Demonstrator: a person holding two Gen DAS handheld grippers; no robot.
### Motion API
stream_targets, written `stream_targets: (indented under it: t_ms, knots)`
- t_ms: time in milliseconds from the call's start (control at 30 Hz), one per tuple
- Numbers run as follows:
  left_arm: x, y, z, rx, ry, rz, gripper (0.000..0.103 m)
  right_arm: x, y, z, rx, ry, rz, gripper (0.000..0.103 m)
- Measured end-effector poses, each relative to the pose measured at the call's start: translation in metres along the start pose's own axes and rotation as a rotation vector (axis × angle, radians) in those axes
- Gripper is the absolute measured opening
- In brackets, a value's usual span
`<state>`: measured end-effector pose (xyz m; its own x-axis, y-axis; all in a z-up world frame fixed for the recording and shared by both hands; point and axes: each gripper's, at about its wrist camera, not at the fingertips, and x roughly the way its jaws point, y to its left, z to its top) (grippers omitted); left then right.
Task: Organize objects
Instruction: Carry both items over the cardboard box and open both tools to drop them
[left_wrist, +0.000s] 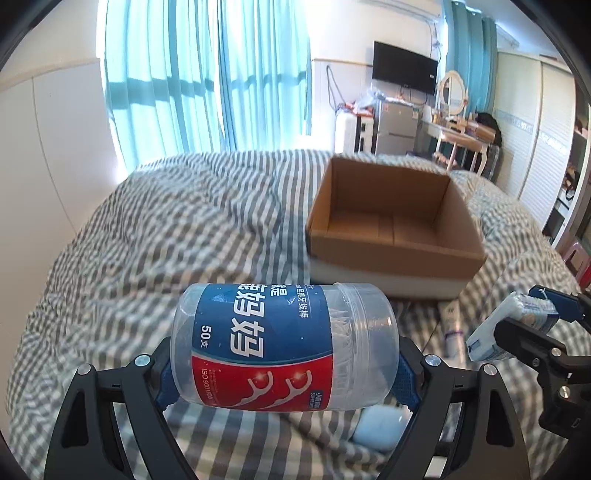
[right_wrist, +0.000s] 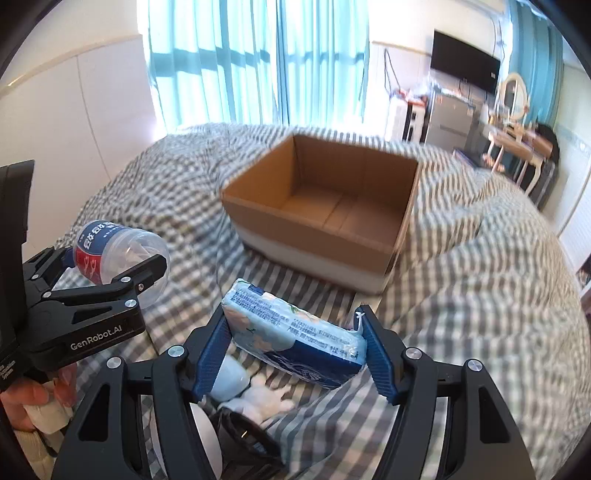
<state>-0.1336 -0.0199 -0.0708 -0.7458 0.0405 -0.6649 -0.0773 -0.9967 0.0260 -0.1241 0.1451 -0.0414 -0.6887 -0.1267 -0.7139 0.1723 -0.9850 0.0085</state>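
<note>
My left gripper (left_wrist: 284, 373) is shut on a clear floss-pick jar (left_wrist: 284, 343) with a blue and red label, held sideways above the bed; the jar also shows in the right wrist view (right_wrist: 110, 254). My right gripper (right_wrist: 291, 350) is shut on a blue and white tissue pack (right_wrist: 291, 332), also held above the bed; the pack shows at the right edge of the left wrist view (left_wrist: 509, 328). An open, empty cardboard box (left_wrist: 395, 221) sits on the striped bed ahead of both grippers; it also shows in the right wrist view (right_wrist: 325, 206).
On the grey-striped duvet (left_wrist: 166, 229) under the grippers lie a light blue case (left_wrist: 380, 428), a white tube (left_wrist: 452, 328), and a white soft item (right_wrist: 266, 402) beside a dark object. A dresser and fridge stand beyond the bed.
</note>
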Motion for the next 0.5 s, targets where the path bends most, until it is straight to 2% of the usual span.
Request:
stream_targets:
  t_ms: [300,500]
  knots:
    - [-0.003,-0.010,0.059,0.009,-0.077,-0.036,0.089,-0.016,-0.014,0.052,-0.024,-0.090,-0.001,0.067]
    - [0.013,-0.009,0.105,0.013,-0.114,-0.053,0.089,-0.006,-0.024,0.103,-0.043,-0.138,-0.025,0.067]
